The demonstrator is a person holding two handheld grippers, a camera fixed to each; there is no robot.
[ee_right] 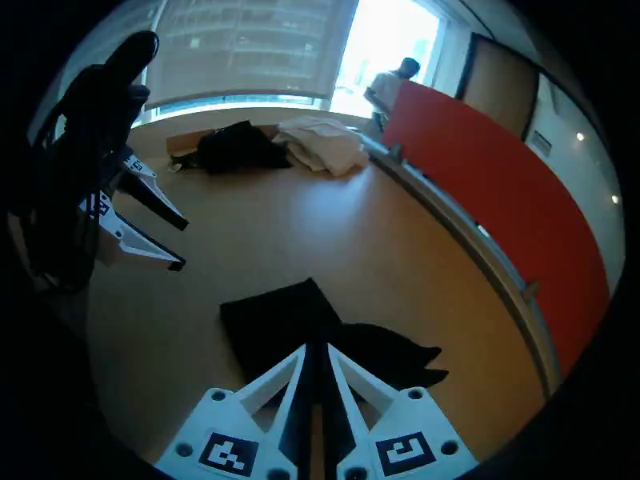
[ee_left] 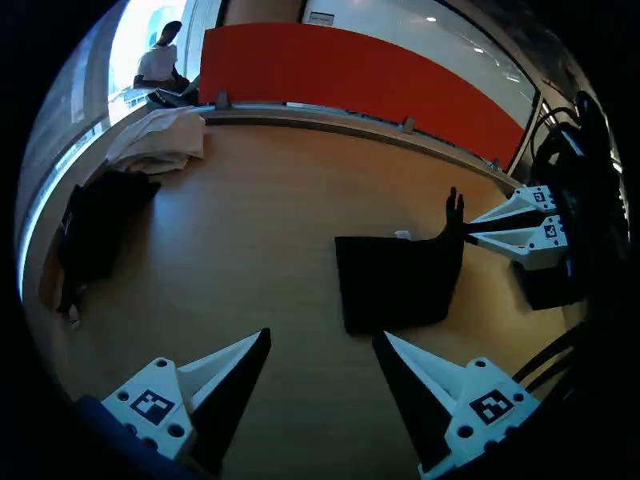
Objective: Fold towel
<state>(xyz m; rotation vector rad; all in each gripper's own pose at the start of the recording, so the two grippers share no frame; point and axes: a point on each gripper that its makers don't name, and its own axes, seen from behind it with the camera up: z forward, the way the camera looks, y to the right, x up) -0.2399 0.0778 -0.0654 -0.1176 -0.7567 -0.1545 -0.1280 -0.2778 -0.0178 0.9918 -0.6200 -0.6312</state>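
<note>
A black towel [ee_left: 396,276] lies partly folded on the wooden table [ee_left: 264,216]. In the left gripper view my left gripper [ee_left: 322,340] hovers open just in front of the towel, nothing between its fingers. At the towel's right edge my right gripper [ee_left: 480,228] is shut on the cloth, and a corner stands up above its tips. In the right gripper view the right gripper [ee_right: 316,356] has its fingers pressed together on the black towel [ee_right: 276,320], which spreads out ahead and to the right. The left gripper [ee_right: 181,243] shows open at the left, held by a dark-sleeved arm.
A pile of white cloth [ee_left: 160,140] [ee_right: 324,144] and a heap of black cloth [ee_left: 100,220] [ee_right: 236,148] lie at the table's far end by the window. A red panel [ee_left: 360,80] [ee_right: 496,192] runs along one table edge. A person [ee_left: 160,60] sits far off.
</note>
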